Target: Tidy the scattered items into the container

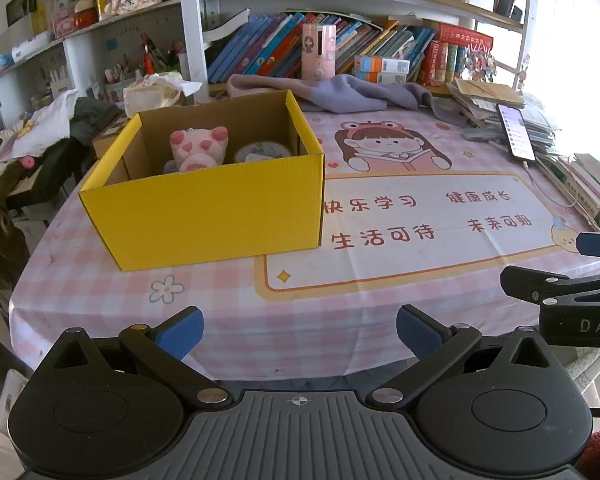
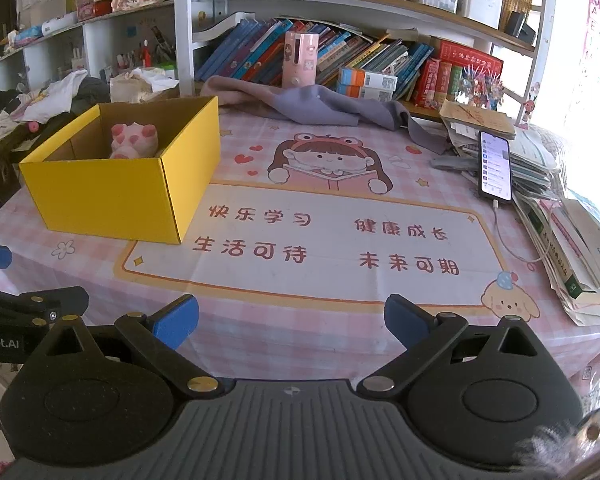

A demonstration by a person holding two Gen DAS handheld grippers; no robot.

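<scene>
A pink plush toy [image 1: 198, 148] and a round tape roll [image 1: 262, 152] are seen inside the yellow cardboard box [image 1: 204, 216] on the checked tablecloth [image 1: 228, 312]. The left gripper [image 1: 300, 330] and right gripper [image 2: 292, 320] are held with fingers apart, empty.

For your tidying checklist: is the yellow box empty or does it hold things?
Not empty. The box holds a pink plush and a tape roll.

The right hand-held gripper [image 2: 291, 322] hangs wide open and empty over the near surface [image 2: 340, 320]; far left, a yellow box [image 2: 112, 196] holds a pink plush [image 2: 134, 140].
</scene>
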